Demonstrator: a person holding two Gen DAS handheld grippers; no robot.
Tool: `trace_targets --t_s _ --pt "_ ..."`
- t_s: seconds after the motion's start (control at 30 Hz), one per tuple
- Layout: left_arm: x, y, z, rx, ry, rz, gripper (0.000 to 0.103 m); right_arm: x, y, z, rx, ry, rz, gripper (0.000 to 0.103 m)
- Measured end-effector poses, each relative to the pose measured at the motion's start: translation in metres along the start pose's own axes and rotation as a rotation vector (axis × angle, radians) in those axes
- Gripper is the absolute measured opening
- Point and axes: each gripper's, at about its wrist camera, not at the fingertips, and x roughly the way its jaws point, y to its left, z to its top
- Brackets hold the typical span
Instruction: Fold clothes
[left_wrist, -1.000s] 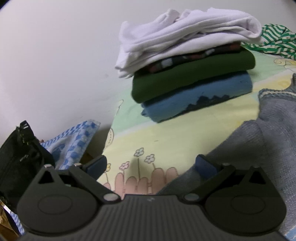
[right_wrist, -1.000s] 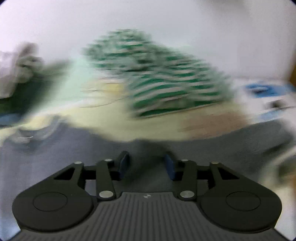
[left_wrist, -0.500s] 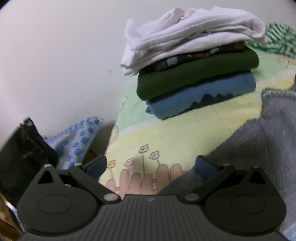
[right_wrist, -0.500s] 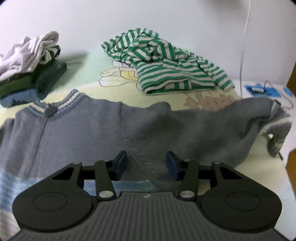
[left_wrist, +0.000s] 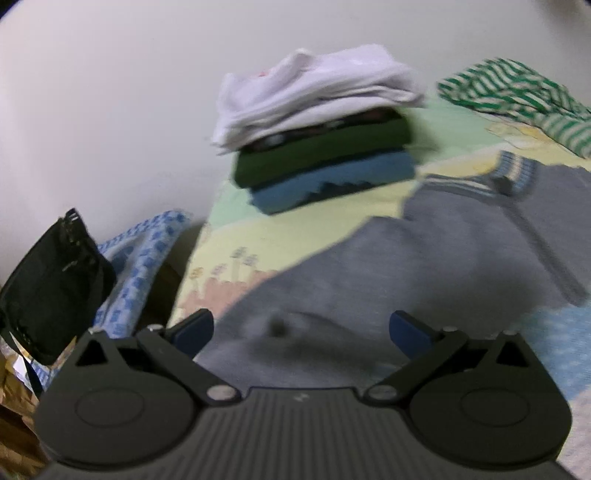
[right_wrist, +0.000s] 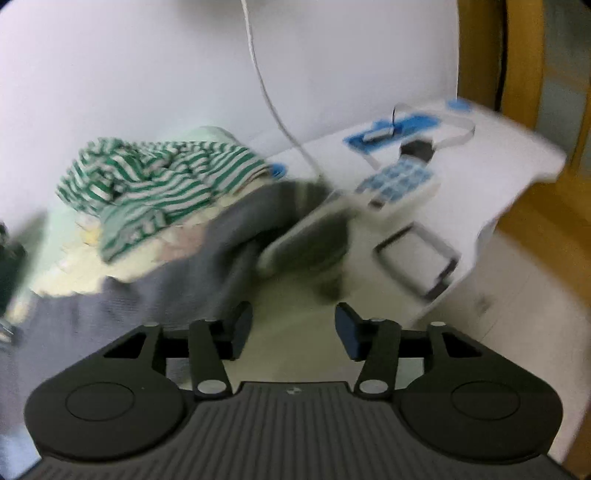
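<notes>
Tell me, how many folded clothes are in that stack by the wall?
4 visible: white top, a dark patterned layer, green, blue at the bottom. Blur could hide thinner ones.

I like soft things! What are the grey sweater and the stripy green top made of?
Grey sweater: looks like thick knitted yarn, matte, with ribbed collar bands. Stripy green top: seems thinner, soft jersey cloth that crumples loosely. Blur hides the finer weave.

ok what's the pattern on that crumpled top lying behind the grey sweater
Green and white stripes on the crumpled top; clearest in the right wrist view, lying beyond the grey sweater.
</notes>
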Motion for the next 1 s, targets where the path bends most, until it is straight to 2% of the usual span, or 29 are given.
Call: trace_targets --t_s 0.13,0.27,0.3,0.33,0.37,0.4,0.5,0.6,0.67,0.7,0.73,0.8,0.83,0.9,1.0 --pt "-0.013 -0.035 0.003 0.029 0.009 -0.038 0.102 0.012 -0.012 0.004 -0.039 -0.008 -0.049 0.058" --pt "-0.018 -0.063 0.008 0.047 0.021 -0.062 0.102 0.028 -0.018 0.008 -0.075 -0.005 -0.026 0.057" --pt "-0.019 -0.068 0.008 0.051 0.026 -0.063 0.102 0.03 -0.018 0.011 -0.078 -0.006 -0.01 0.052" --pt "-0.019 -0.072 0.009 0.054 0.03 -0.061 0.102 0.033 -0.019 0.014 -0.081 -0.007 0.006 0.035" --pt "-0.019 -0.077 0.01 0.058 0.035 -0.06 0.102 0.036 -0.02 0.017 -0.085 -0.008 0.022 0.024" --pt "-0.019 -0.08 0.01 0.061 0.041 -0.057 0.102 0.037 -0.021 0.021 -0.08 -0.011 0.036 0.017" --pt "-0.017 -0.084 0.009 0.057 0.06 -0.05 0.102 0.02 -0.033 0.033 -0.03 -0.078 0.059 0.014" --pt "-0.015 -0.082 0.008 0.036 0.077 -0.057 0.102 -0.01 -0.048 0.042 -0.026 -0.188 0.008 0.013" --pt "-0.013 -0.079 0.007 0.019 0.089 -0.068 0.102 -0.018 -0.063 0.049 -0.014 -0.204 -0.064 0.015" --pt "-0.012 -0.079 0.008 0.014 0.09 -0.07 0.102 -0.016 -0.068 0.052 -0.022 -0.19 -0.126 0.023" --pt "-0.012 -0.08 0.008 0.012 0.091 -0.073 0.102 -0.014 -0.072 0.053 -0.021 -0.188 -0.205 0.038" --pt "-0.01 -0.08 0.008 0.019 0.09 -0.077 0.102 -0.012 -0.08 0.055 -0.013 -0.189 -0.337 0.05" --pt "-0.009 -0.081 0.008 0.024 0.089 -0.078 0.102 -0.015 -0.08 0.052 0.004 -0.206 -0.337 0.055" --pt "-0.007 -0.08 0.008 0.025 0.089 -0.085 0.102 -0.023 -0.08 0.047 0.034 -0.231 -0.318 0.057" --pt "-0.004 -0.073 0.007 0.004 0.093 -0.093 0.102 -0.017 -0.052 0.038 0.008 -0.181 -0.194 0.057"
